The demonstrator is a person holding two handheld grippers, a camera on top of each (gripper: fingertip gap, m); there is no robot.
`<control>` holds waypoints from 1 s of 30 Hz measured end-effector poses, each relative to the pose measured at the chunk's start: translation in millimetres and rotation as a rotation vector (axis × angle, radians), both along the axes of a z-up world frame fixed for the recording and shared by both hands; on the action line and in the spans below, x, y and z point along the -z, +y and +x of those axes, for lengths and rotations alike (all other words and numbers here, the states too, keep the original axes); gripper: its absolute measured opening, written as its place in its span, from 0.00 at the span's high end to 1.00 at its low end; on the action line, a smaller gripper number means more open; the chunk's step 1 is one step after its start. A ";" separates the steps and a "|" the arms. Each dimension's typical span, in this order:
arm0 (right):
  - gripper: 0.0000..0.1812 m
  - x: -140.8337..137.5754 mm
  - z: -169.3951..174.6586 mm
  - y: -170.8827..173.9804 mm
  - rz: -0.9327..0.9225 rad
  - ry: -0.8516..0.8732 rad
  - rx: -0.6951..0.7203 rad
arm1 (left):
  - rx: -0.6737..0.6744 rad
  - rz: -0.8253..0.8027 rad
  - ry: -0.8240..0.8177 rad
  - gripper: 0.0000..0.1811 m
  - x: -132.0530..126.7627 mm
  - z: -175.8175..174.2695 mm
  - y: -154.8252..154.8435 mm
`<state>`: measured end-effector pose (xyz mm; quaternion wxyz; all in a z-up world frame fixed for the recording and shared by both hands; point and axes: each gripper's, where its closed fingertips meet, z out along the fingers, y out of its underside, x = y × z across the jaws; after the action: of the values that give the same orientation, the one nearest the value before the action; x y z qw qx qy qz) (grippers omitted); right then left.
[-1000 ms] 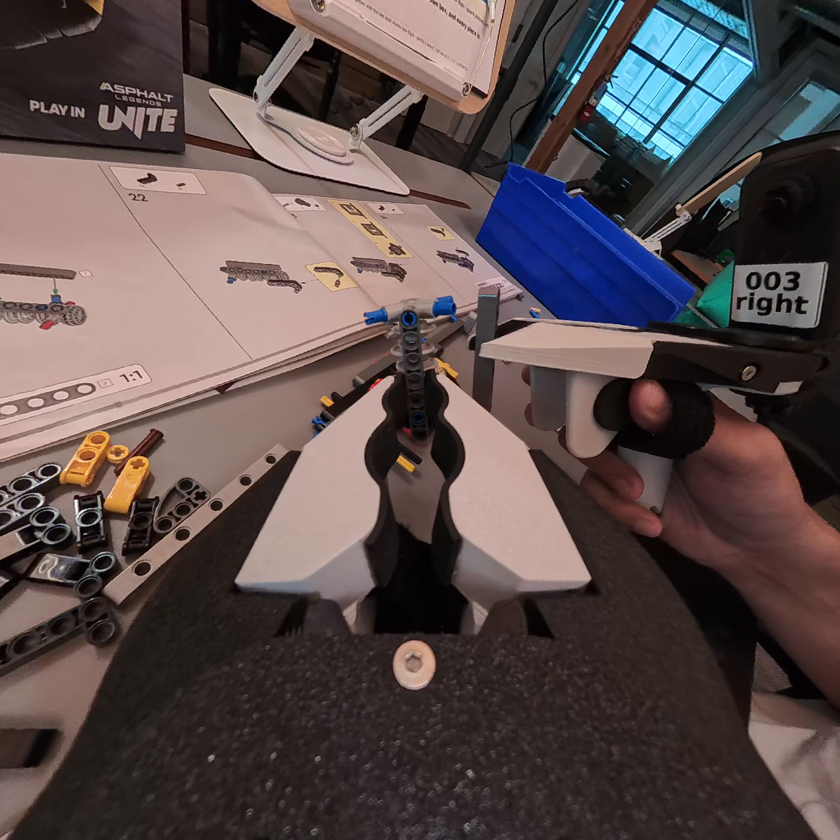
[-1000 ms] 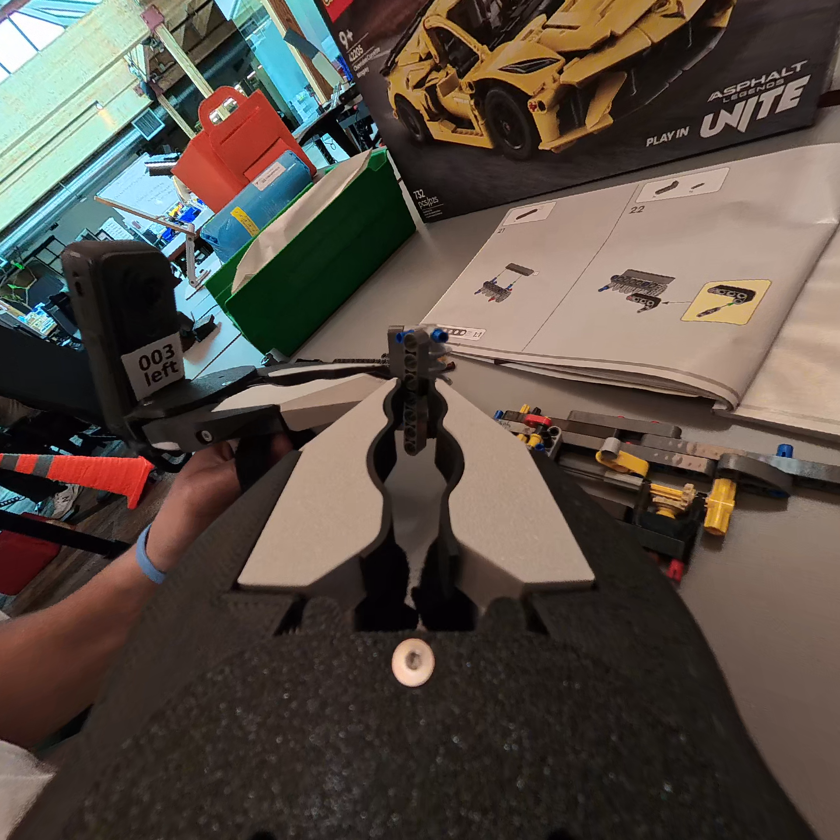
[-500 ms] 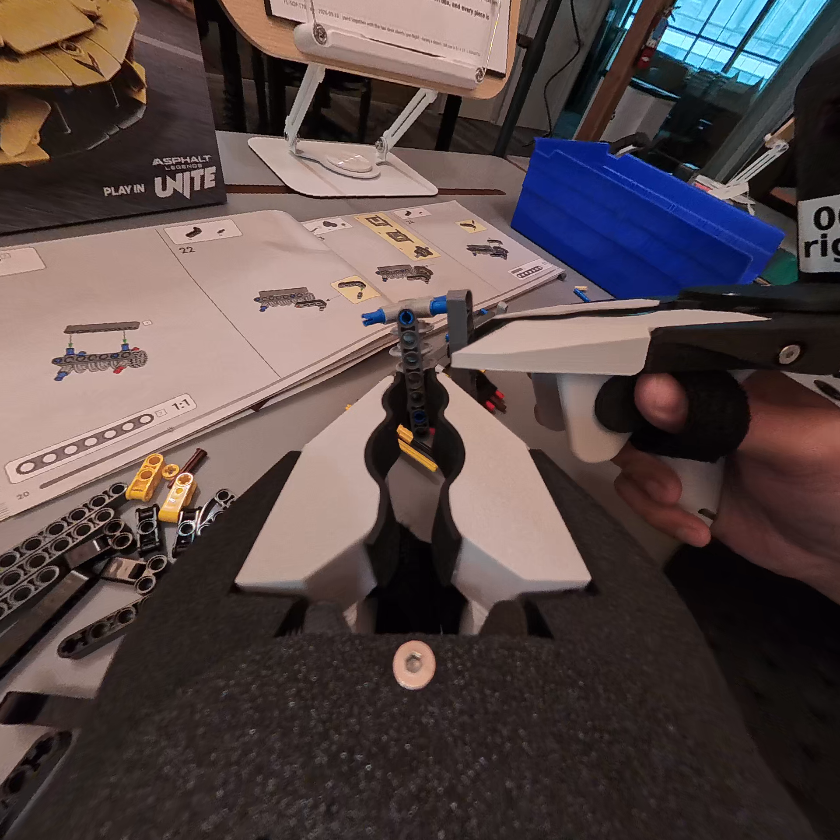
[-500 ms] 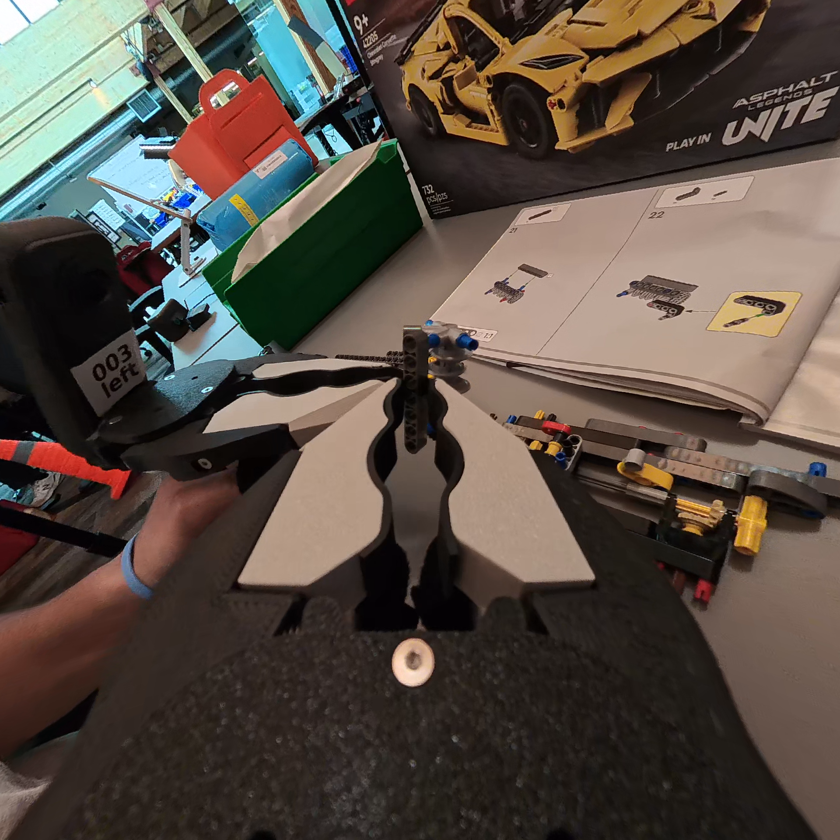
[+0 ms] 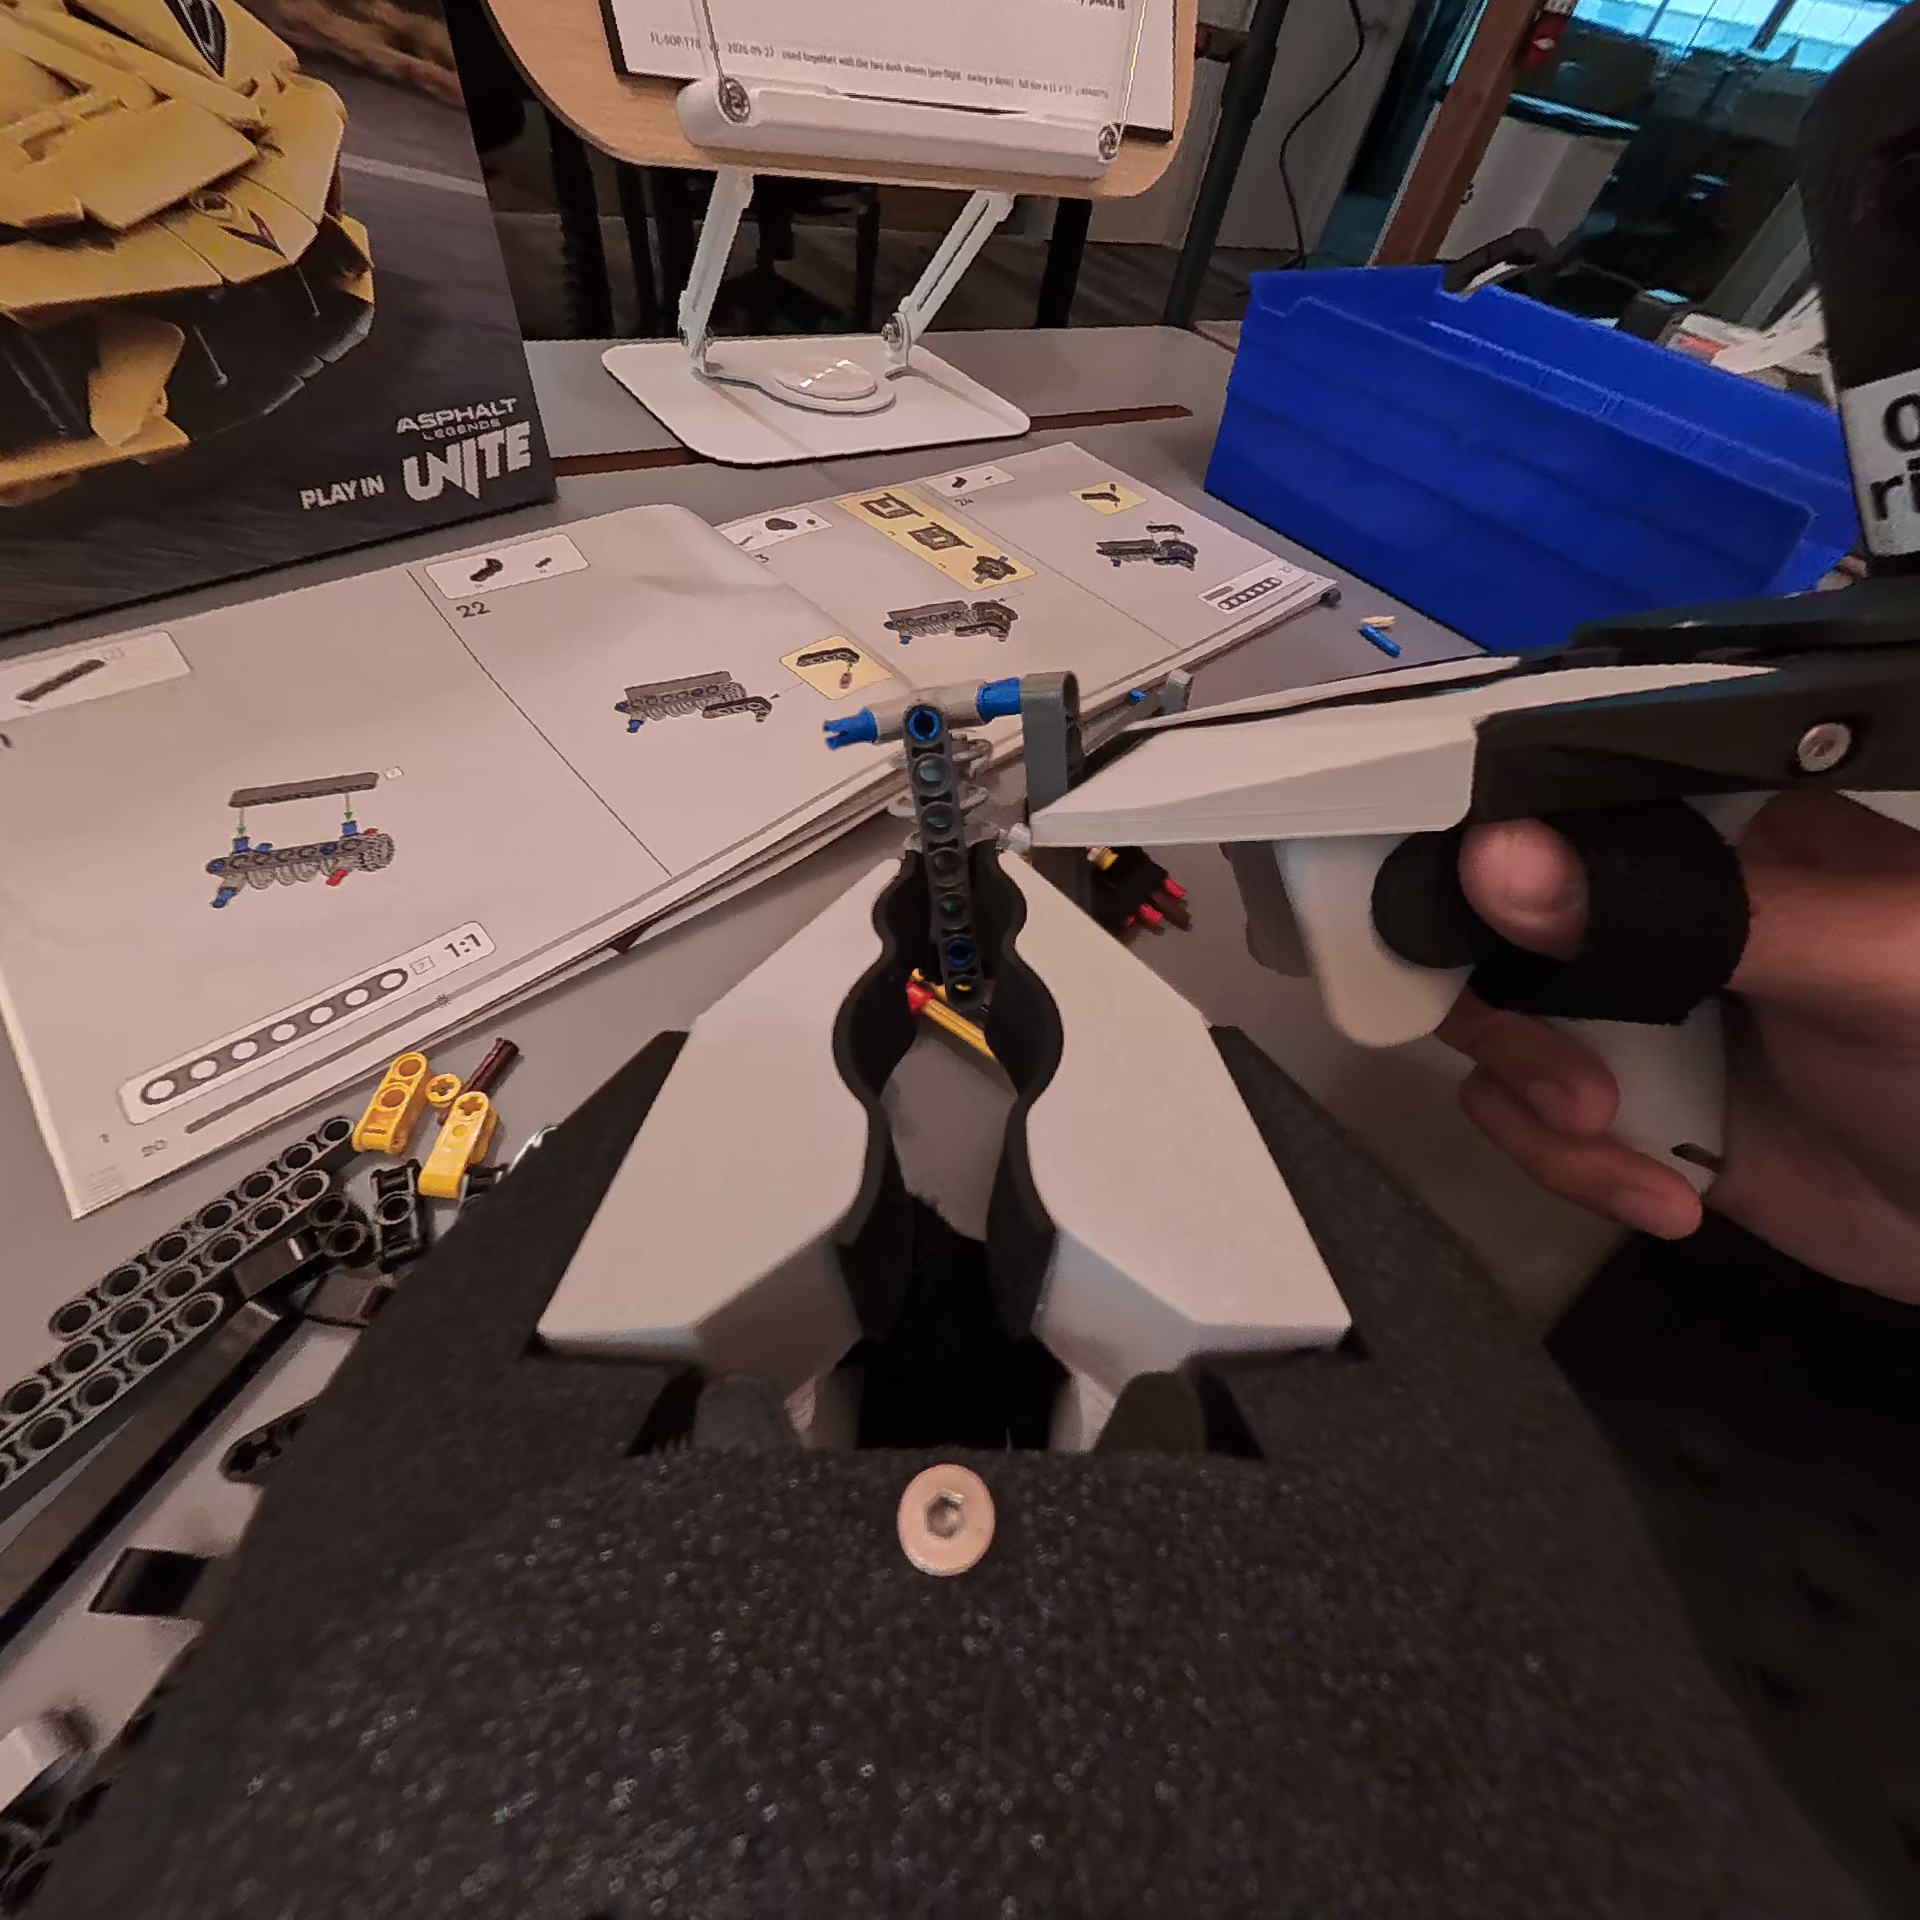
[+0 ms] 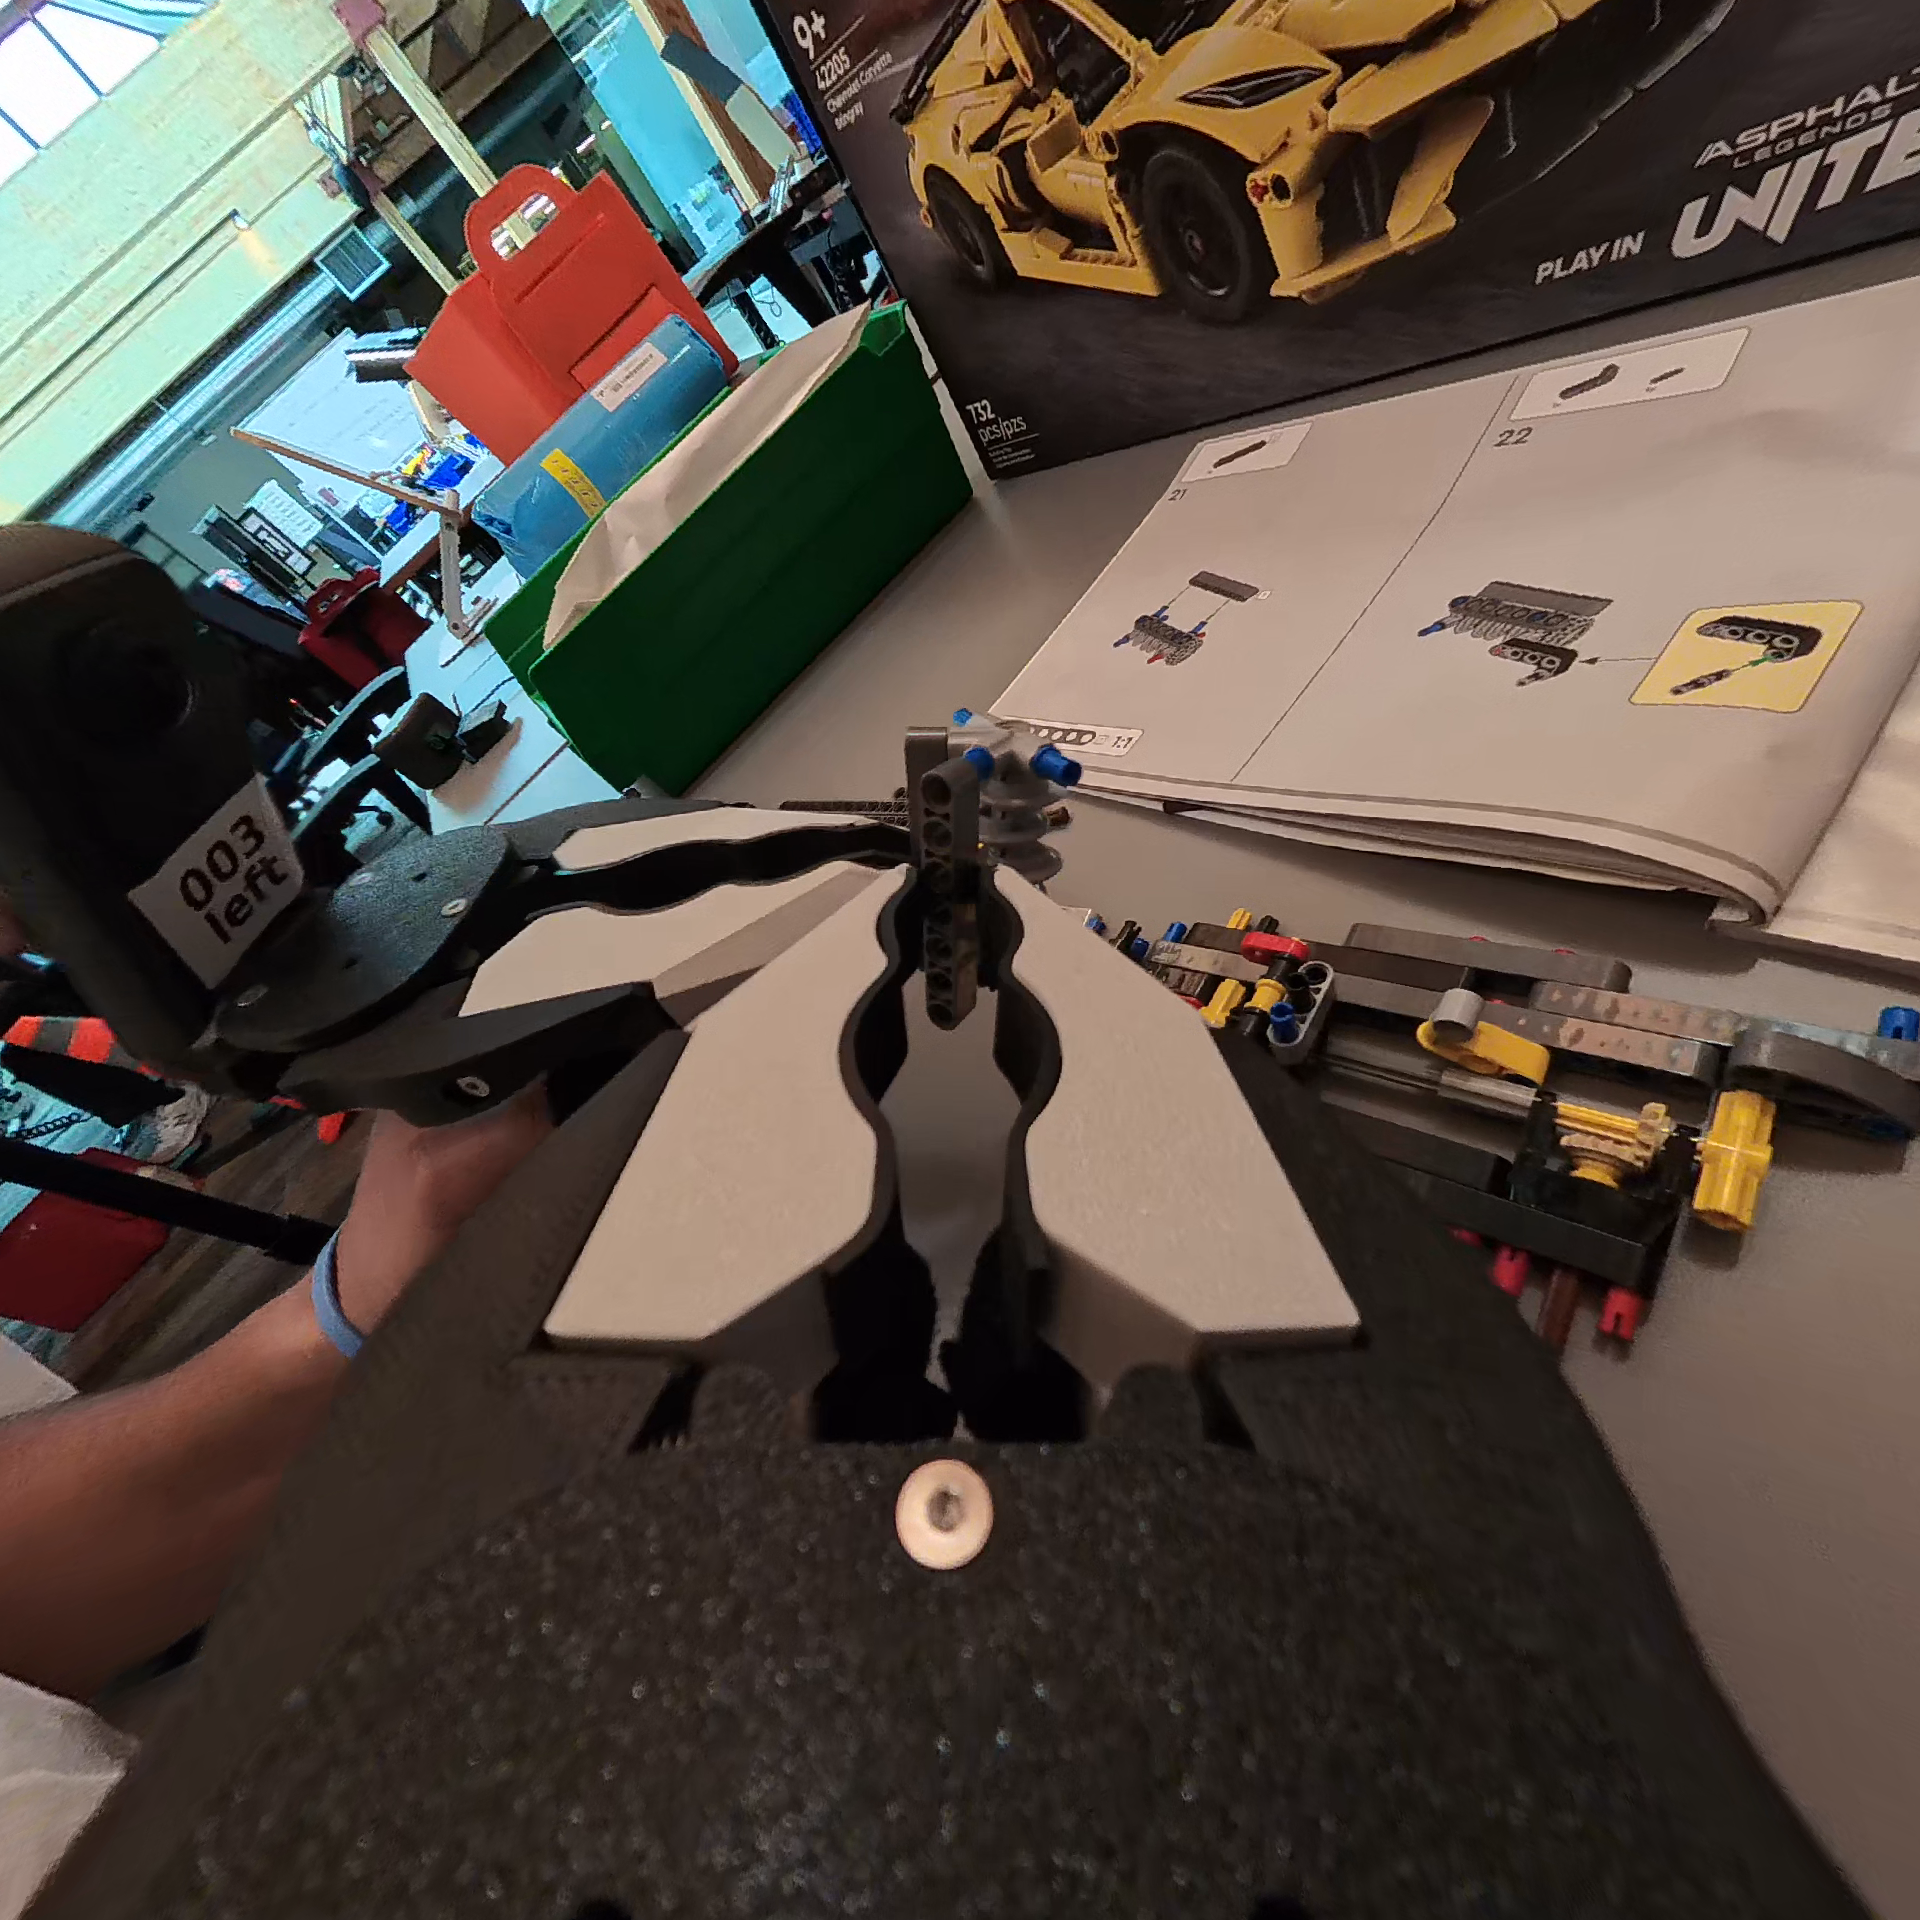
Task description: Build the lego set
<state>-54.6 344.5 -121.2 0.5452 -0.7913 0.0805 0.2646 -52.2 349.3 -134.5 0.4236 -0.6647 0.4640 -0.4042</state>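
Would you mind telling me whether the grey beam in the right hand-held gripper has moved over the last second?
Yes. The grey beam has closed leftward onto the blue pin.

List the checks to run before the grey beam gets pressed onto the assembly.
1. Left tool shut on the dark beam assembly: ok.
2. Right tool shut on the grey beam: ok.
3. Grey beam's top end meets the near blue pin: ok.
4. Pin fully seated in the hole: cannot tell.
5. Far blue pin unobstructed: ok.
6. Instruction booklet open: ok.
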 end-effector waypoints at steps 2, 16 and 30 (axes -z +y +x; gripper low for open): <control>0.95 -0.2 -0.6 0.3 0.001 0.003 -0.004 | -0.016 0.037 0.013 0.96 -0.5 -1.1 0.9; 0.95 22.5 4.5 -42.0 -0.271 -0.121 -0.236 | -0.109 0.092 0.091 0.96 7.4 -8.8 13.3; 0.95 92.9 47.0 -138.2 -0.737 -0.671 -0.524 | -0.091 0.072 0.076 0.96 7.0 -7.5 10.3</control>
<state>-7.6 206.3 -214.1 0.1446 -0.9638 -0.2094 0.0796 -59.6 359.6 -141.5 0.4473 -0.6843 0.4635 -0.3419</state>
